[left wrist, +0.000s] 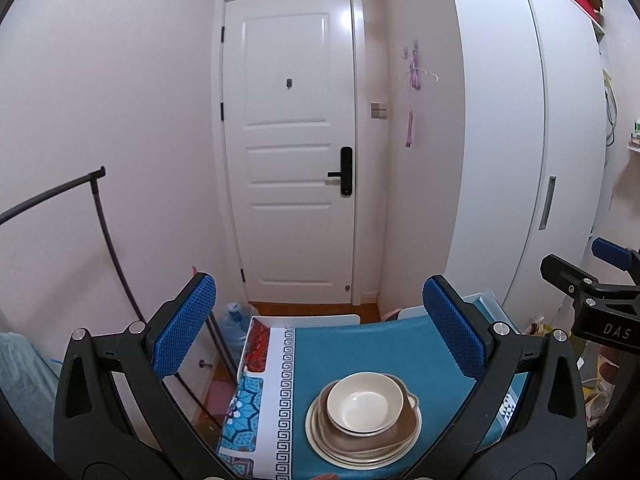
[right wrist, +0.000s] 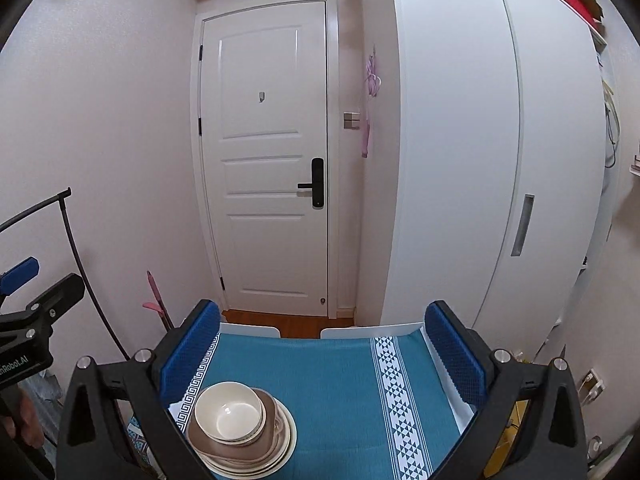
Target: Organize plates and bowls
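Left wrist view: the left hand-held gripper (left wrist: 320, 332) stands with its jaws spread wide and nothing between them. The dish stack (left wrist: 363, 424) sits on the tabletop (left wrist: 360, 344), which is covered by a teal cloth, below and slightly right of the midline between the blue pads (left wrist: 186, 328). The stack lies under the jaw opening, not within it. A cream bowl (left wrist: 365, 404) sits on top, nested in a brown dish (left wrist: 400, 428), with cream plates (left wrist: 320, 436) beneath. The stack is round, so no long axis governs the approach. The right hand-held gripper (left wrist: 608, 280) shows at the right edge of this view, well apart from the stack.

Right wrist view: the right hand-held gripper (right wrist: 322, 354) is likewise spread open and empty. Here the dish stack (right wrist: 244, 432) lies low and to the left, just beside the left blue pad (right wrist: 188, 356), near the patterned left border of the cloth. The left hand-held gripper (right wrist: 24, 320) appears at the far left edge.

Judgement: the stack sits nearly centred ahead of the left gripper and off to the side of the right one, so the left is the better placed. The dishes already appear nested by size; the sorting looks largely complete.
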